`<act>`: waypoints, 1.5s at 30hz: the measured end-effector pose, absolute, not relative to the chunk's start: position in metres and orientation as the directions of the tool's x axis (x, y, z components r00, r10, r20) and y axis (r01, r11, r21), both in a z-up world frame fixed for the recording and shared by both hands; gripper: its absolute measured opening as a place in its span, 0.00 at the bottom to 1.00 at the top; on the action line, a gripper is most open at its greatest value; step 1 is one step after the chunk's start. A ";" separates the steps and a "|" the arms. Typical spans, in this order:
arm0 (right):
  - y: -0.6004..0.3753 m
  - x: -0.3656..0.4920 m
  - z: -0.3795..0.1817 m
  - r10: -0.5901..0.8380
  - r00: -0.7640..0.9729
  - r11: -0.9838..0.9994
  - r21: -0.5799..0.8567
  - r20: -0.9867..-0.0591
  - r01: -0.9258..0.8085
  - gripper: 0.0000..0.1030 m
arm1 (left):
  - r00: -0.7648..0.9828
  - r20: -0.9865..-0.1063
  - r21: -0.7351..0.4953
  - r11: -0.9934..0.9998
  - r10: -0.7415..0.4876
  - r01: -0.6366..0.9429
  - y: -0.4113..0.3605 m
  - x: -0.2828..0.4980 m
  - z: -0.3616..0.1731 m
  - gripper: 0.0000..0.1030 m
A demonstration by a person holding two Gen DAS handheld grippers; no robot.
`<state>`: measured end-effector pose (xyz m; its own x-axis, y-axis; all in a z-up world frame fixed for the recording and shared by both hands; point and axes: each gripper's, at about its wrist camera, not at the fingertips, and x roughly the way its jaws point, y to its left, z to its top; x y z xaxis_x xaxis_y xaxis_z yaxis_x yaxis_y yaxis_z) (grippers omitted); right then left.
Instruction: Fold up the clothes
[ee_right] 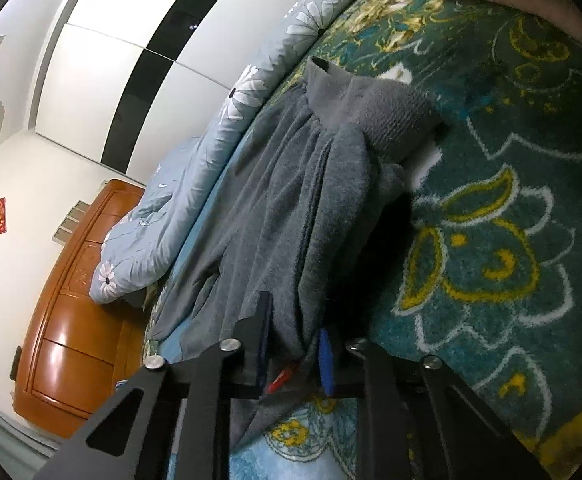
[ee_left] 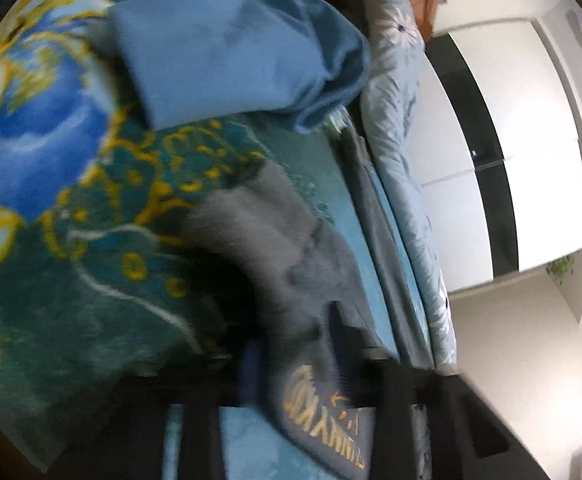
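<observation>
A dark grey sweatshirt point(ee_right: 275, 208) with a ribbed cuff point(ee_right: 391, 116) lies bunched on the teal floral blanket point(ee_right: 511, 208). My right gripper point(ee_right: 297, 356) is shut on a fold of it, the cloth pinched between the blue-padded fingers point(ee_right: 325, 360). In the left wrist view the same grey sweatshirt point(ee_left: 291, 272), with gold lettering point(ee_left: 327, 416), runs into my left gripper point(ee_left: 303, 364), which is shut on it; the view is blurred. A folded blue garment point(ee_left: 231, 48) lies further up the blanket point(ee_left: 71, 260).
A light blue daisy-print duvet point(ee_right: 195, 176) lies along the bed's far edge, seen also in the left wrist view point(ee_left: 403, 128). Beyond it stand a white and black wardrobe point(ee_right: 139, 52) and a wooden headboard point(ee_right: 75, 312).
</observation>
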<state>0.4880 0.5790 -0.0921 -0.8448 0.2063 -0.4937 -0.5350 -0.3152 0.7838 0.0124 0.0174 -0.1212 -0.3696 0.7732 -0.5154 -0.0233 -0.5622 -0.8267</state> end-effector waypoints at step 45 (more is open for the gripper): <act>0.765 0.239 -0.023 0.310 -0.657 -0.521 0.455 -0.687 -0.722 0.49 | -0.353 -0.627 -0.639 -0.717 0.695 -0.277 0.258 -0.223 -0.029 0.80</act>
<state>0.2386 0.7645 -0.0226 -0.6572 0.3099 -0.6870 -0.7217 -0.5213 0.4553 -0.2229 0.2580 -0.0294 -0.3528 0.6946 -0.6269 -0.2766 -0.7175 -0.6393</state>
